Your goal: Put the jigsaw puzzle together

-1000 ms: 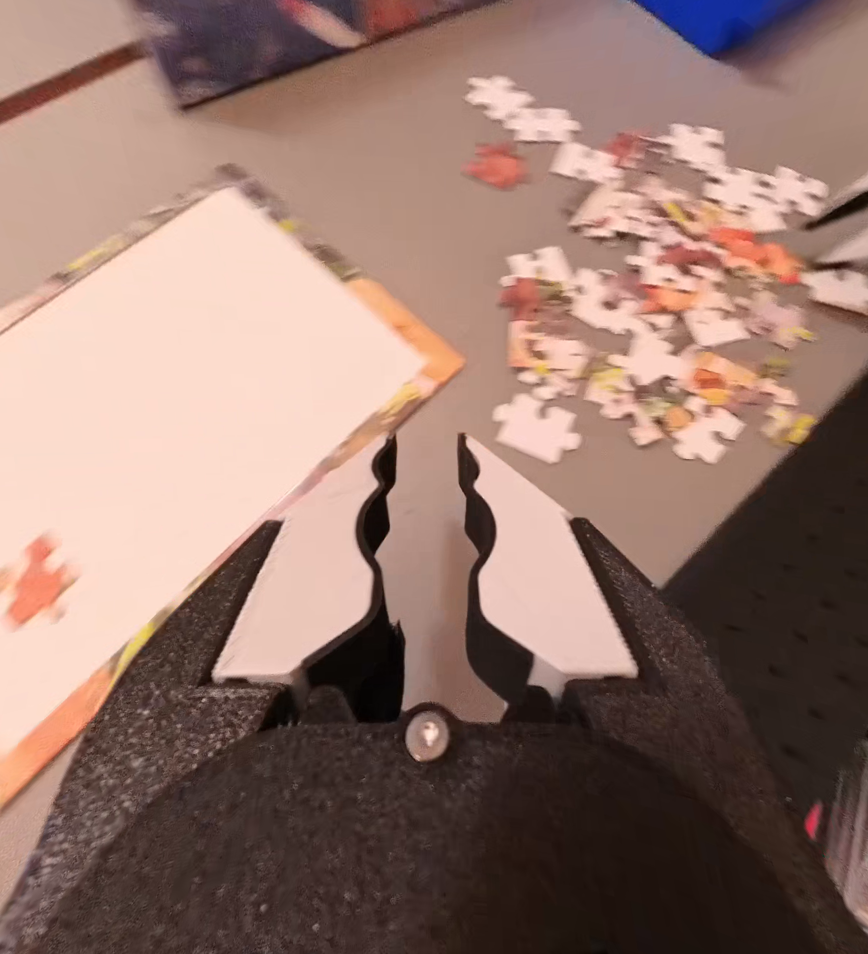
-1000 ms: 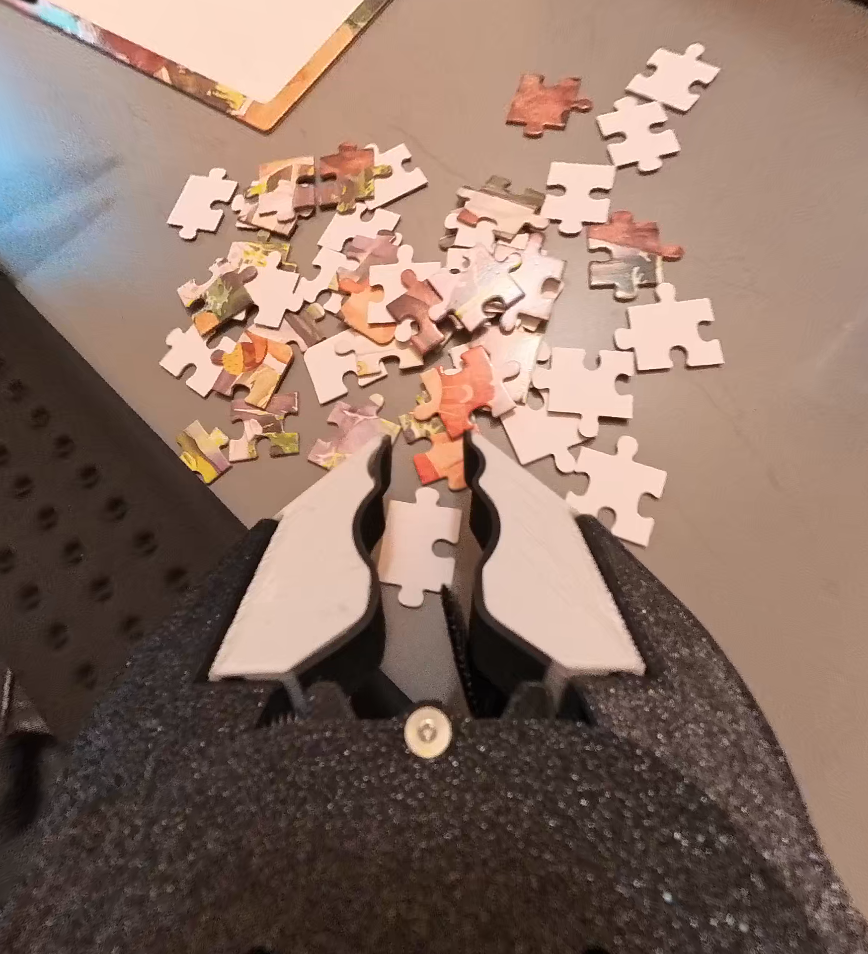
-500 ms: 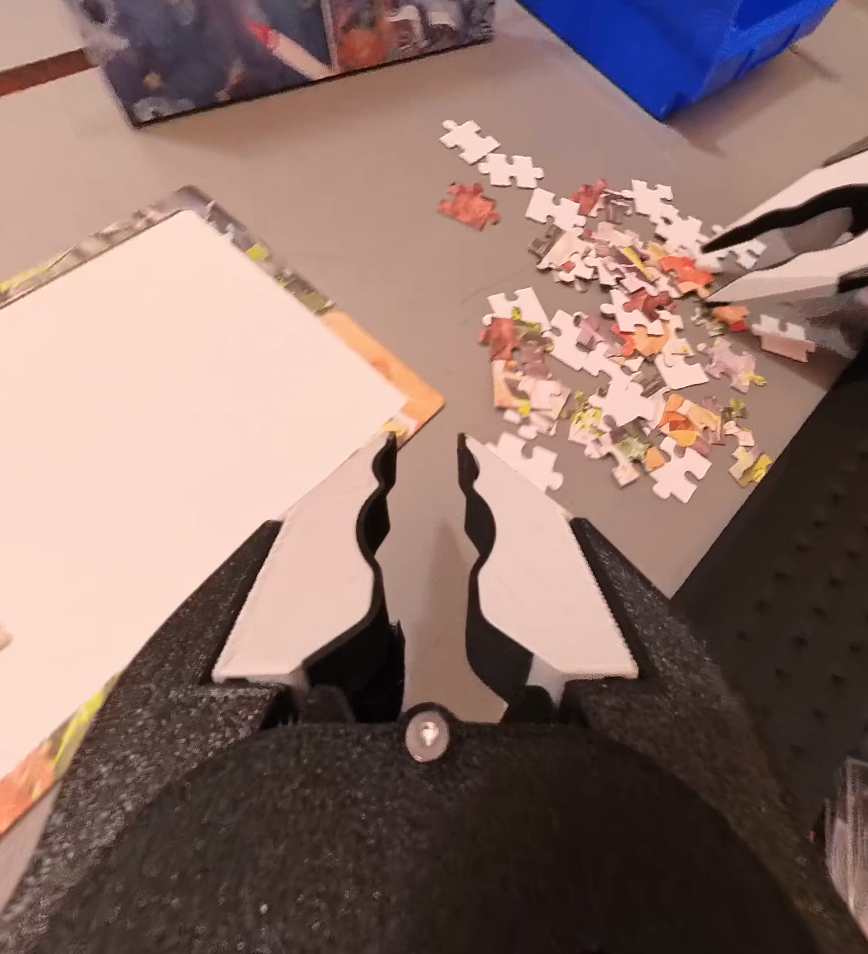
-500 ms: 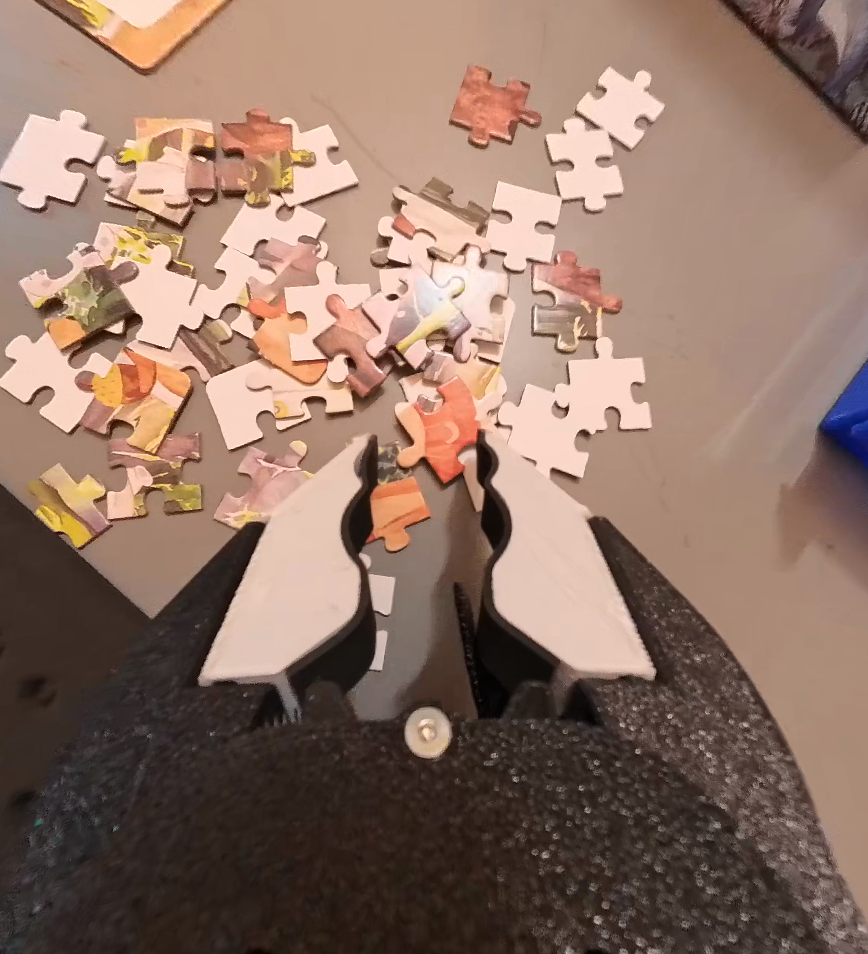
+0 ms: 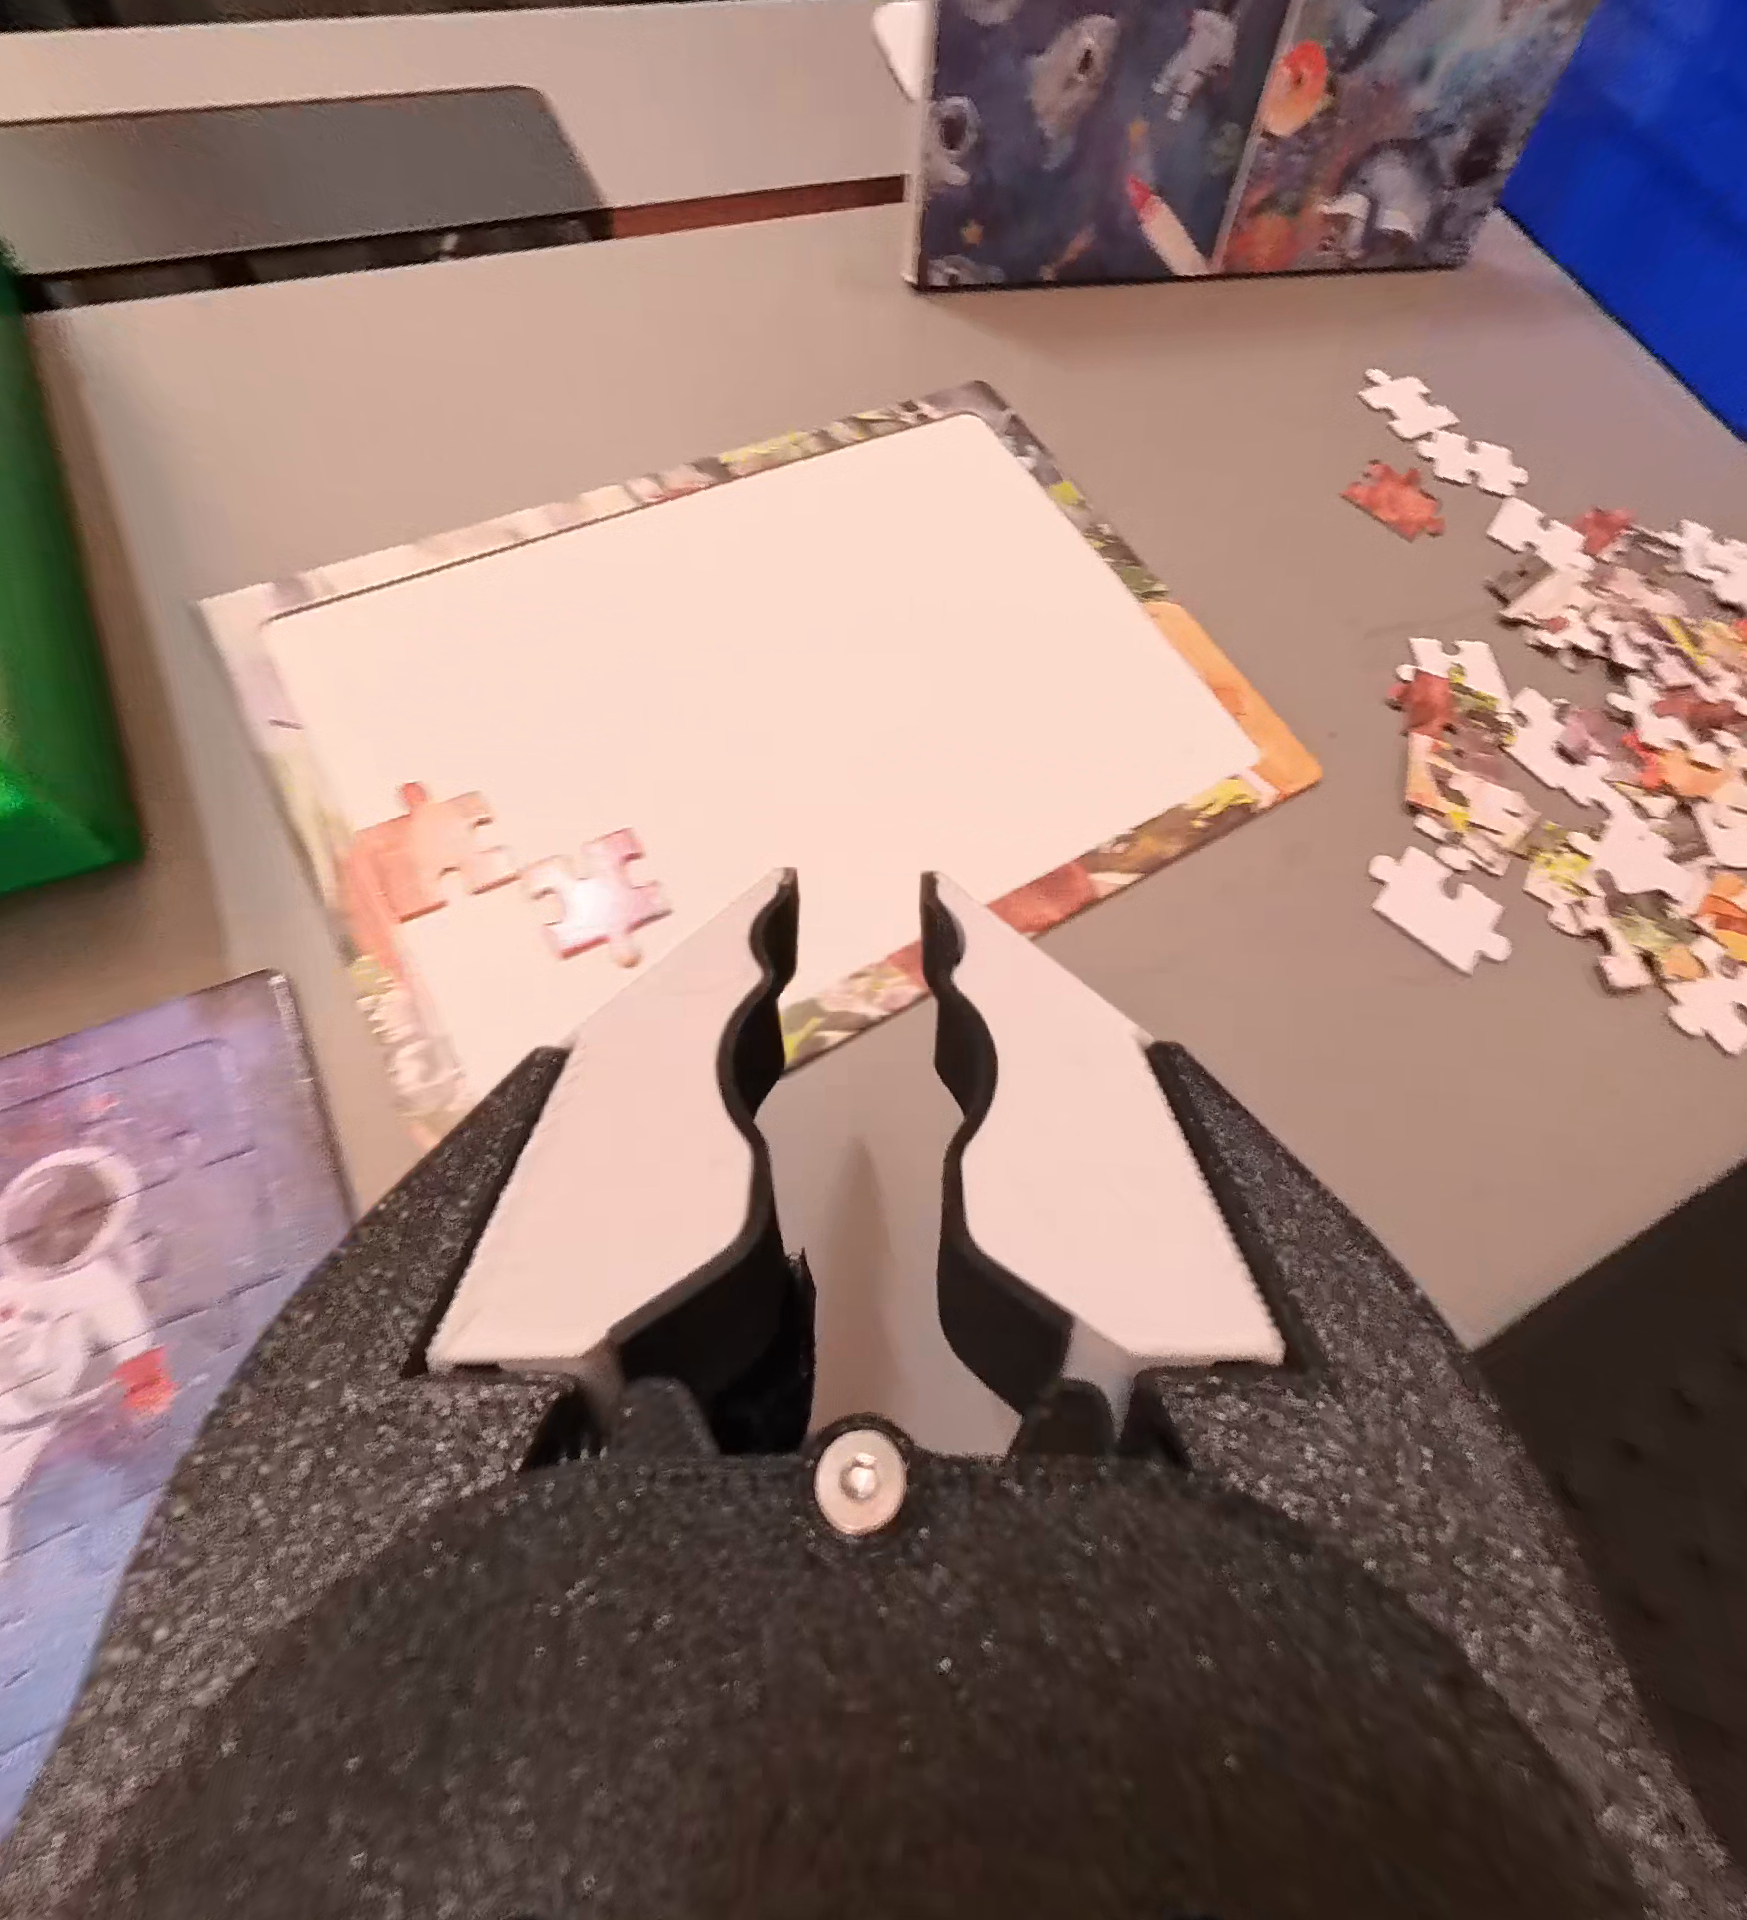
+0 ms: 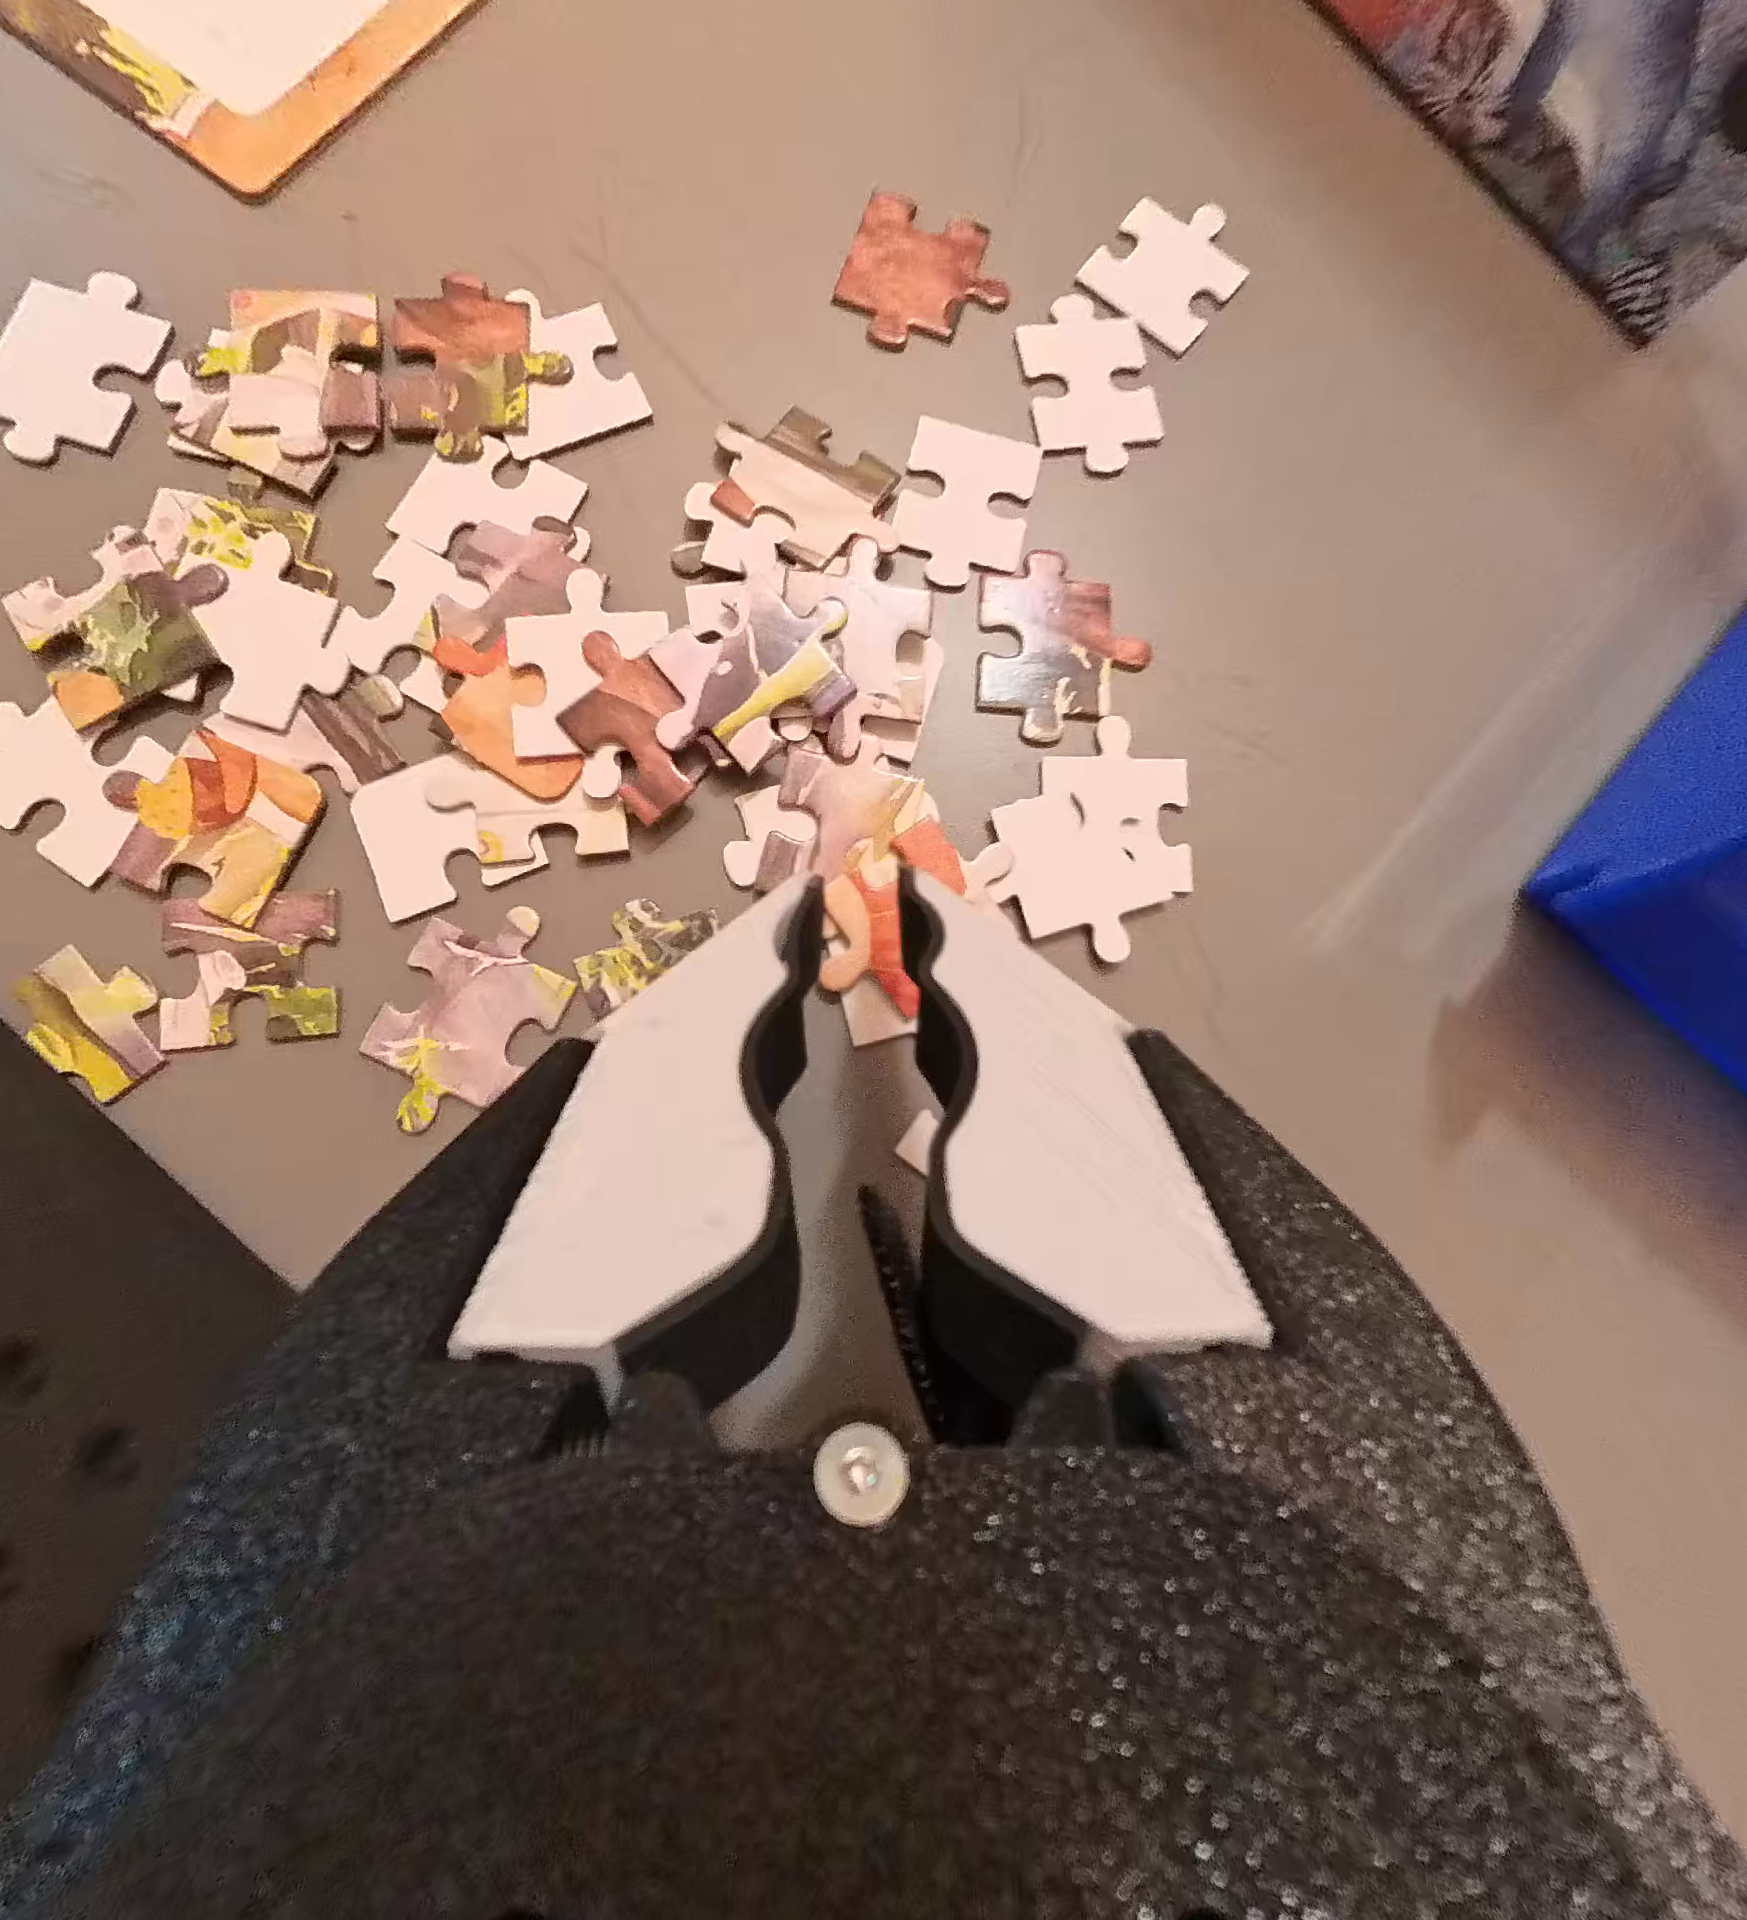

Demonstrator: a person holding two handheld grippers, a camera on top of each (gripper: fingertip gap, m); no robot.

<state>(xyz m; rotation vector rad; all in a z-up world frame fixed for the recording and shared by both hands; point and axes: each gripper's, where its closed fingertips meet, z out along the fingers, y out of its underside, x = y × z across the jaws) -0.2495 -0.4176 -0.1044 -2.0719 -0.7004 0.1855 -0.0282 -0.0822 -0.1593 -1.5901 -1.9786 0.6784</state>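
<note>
Grey table (image 5: 557,416) carries a white puzzle board (image 5: 744,686) with a printed border, 2 pieces (image 5: 526,873) lying near its left corner. Loose pieces (image 6: 495,644) are scattered to the board's right. Left gripper (image 5: 858,899) hangs over the board's near edge, jaws narrowly apart and empty. Right gripper (image 6: 861,899) pinches an orange piece (image 6: 874,925) at the pile's near edge.

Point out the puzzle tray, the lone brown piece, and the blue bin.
puzzle tray (image 5: 1282,770), left wrist view, on its orange border corner.
brown piece (image 6: 910,268), right wrist view, on its middle.
blue bin (image 6: 1721,883), right wrist view, on its side wall.
</note>
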